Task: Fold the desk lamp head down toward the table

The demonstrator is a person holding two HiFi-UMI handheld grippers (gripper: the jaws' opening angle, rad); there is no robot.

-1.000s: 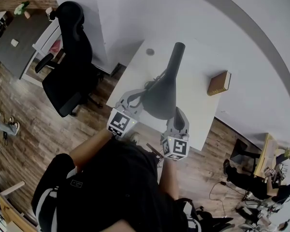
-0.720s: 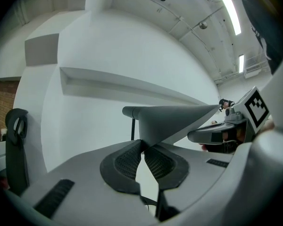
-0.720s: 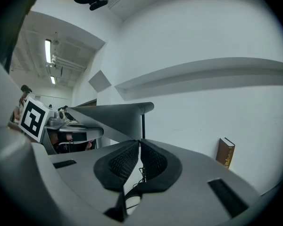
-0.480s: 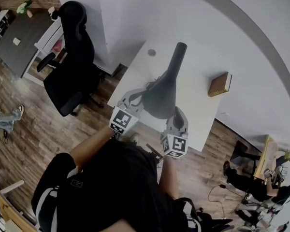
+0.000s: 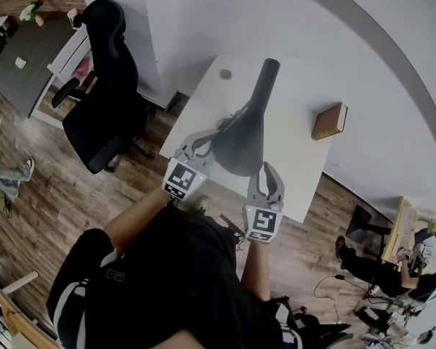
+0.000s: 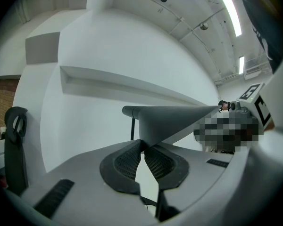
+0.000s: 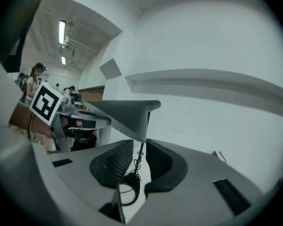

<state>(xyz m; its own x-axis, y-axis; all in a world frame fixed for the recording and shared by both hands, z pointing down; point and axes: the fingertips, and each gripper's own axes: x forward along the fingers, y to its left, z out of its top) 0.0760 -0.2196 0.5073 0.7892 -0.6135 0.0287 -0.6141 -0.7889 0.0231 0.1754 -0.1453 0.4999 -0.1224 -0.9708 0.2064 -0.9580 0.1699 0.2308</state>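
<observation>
The dark grey desk lamp stands on the white table (image 5: 299, 167), its cone-shaped head (image 5: 241, 142) wide toward me and its neck (image 5: 266, 77) running away. My left gripper (image 5: 202, 142) is shut on the rim of the lamp head (image 6: 172, 119), with the pads (image 6: 127, 163) pinching its edge. At the head's near rim my right gripper (image 5: 265, 174) has its jaws opening. In the right gripper view a thin pull chain (image 7: 137, 163) with a ring (image 7: 126, 192) hangs in the gap under the lamp head (image 7: 125, 114), and the pads (image 7: 117, 161) do not press on it.
A brown book (image 5: 329, 122) lies on the table's right side and a small round hole (image 5: 225, 74) sits near its far left corner. A black office chair (image 5: 105, 86) stands left of the table on the wood floor. People sit at desks at the lower right.
The right gripper's fingers, together before, now stand apart at the lamp head's rim. The left gripper keeps its hold and the lamp head has not visibly moved.
</observation>
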